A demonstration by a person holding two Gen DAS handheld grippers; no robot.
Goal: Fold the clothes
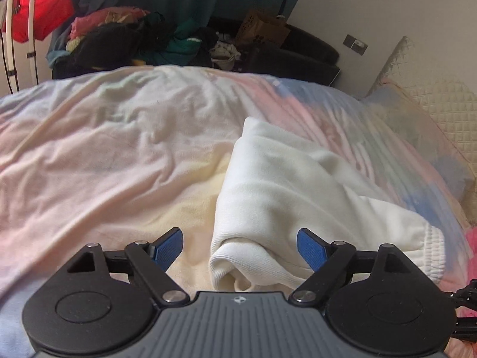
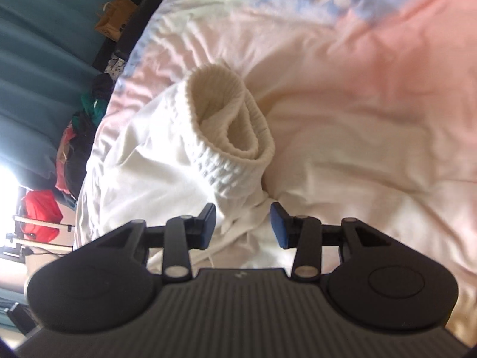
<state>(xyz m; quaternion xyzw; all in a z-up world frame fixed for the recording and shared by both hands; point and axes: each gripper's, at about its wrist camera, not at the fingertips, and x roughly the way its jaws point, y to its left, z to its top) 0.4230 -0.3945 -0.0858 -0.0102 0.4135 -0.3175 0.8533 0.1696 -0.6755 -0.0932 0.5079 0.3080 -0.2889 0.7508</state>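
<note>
A cream-white garment (image 1: pixel 286 191) lies rumpled on the bed, on a pastel duvet (image 1: pixel 104 155) washed in pink, yellow and blue. The left gripper (image 1: pixel 240 247) hovers over the garment's ribbed cuff end, its jaws spread wide; the cuff sits between the blue pads (image 1: pixel 167 249) without being pressed — nothing is held. The right gripper (image 2: pixel 243 223) points down at the opposite end, just short of the gathered elastic waistband (image 2: pixel 229 119), which stands up in an open loop. Its jaws are partly parted, straddling a ridge of white cloth, with the pads (image 2: pixel 280 223) apart from the fabric — no grip is visible. Beyond the far edge of the bed lie a heap of dark and coloured clothes (image 1: pixel 128 35), a brown paper bag (image 1: pixel 262 28) and teal curtains (image 2: pixel 35 59).
</note>
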